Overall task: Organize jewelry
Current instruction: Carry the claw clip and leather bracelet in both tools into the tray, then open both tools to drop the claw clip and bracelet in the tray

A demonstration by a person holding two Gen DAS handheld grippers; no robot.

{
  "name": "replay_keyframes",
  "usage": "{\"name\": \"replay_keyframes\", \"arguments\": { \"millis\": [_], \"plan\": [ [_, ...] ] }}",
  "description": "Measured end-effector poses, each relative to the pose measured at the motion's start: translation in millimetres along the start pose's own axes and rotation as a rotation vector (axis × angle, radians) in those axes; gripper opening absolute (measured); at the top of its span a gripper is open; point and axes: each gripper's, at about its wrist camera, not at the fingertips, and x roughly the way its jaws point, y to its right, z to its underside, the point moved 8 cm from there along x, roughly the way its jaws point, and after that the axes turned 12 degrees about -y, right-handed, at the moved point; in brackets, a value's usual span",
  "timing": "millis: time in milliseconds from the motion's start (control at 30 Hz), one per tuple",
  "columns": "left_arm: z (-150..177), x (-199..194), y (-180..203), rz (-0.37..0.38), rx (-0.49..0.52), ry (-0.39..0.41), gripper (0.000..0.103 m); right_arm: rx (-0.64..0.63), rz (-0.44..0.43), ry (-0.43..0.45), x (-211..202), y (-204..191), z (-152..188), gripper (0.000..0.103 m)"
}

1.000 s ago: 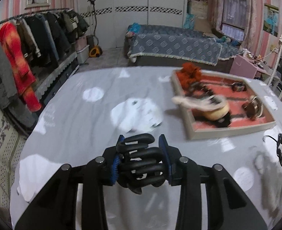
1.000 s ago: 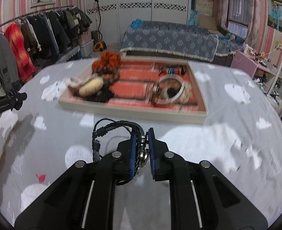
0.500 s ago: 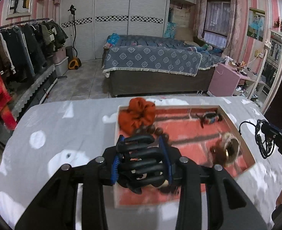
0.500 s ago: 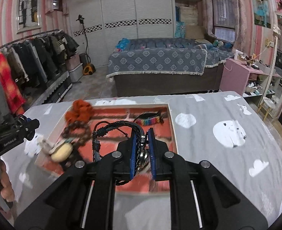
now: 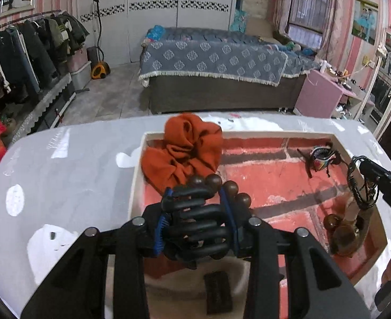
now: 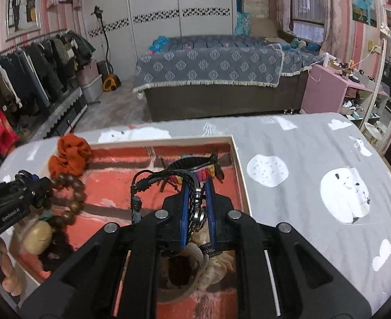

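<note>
While both tongs hover over one shallow tray (image 5: 135, 186), the left tongs (image 5: 195, 199) pinch one black ribbed hair claw (image 5: 195, 226), apparently plastic; the right tongs (image 6: 197, 207) pinch one braided black cord bracelet (image 6: 163, 176). Ahead lie one orange fabric scrunchie (image 5: 182, 148) and one round wooden-bead bracelet (image 6: 73, 194).

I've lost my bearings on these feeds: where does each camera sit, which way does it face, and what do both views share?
Left wrist: on the left gripper, looking down along its fingers over the tray's left part; it grips a black hair claw. The right gripper enters at right.
Right wrist: on the right gripper, over the tray's right part, shut on a black cord bracelet. The left gripper and a hand show at left.
Shared: tray, orange scrunchie, wooden bead bracelet, the bed behind.
</note>
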Motion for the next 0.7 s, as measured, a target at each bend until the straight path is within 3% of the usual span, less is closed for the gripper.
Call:
{"name": "replay_keyframes", "arguments": {
  "millis": [167, 700],
  "plan": [
    [5.1, 19.8, 8.2, 0.020, 0.008, -0.052, 0.037, 0.005, 0.014, -0.029, 14.7, 4.1, 0.9, 0.013],
    [8.0, 22.1, 14.8, 0.001, 0.032, -0.083, 0.038, -0.009, 0.013, -0.098, 38.8, 0.7, 11.5, 0.017]
  ]
}}
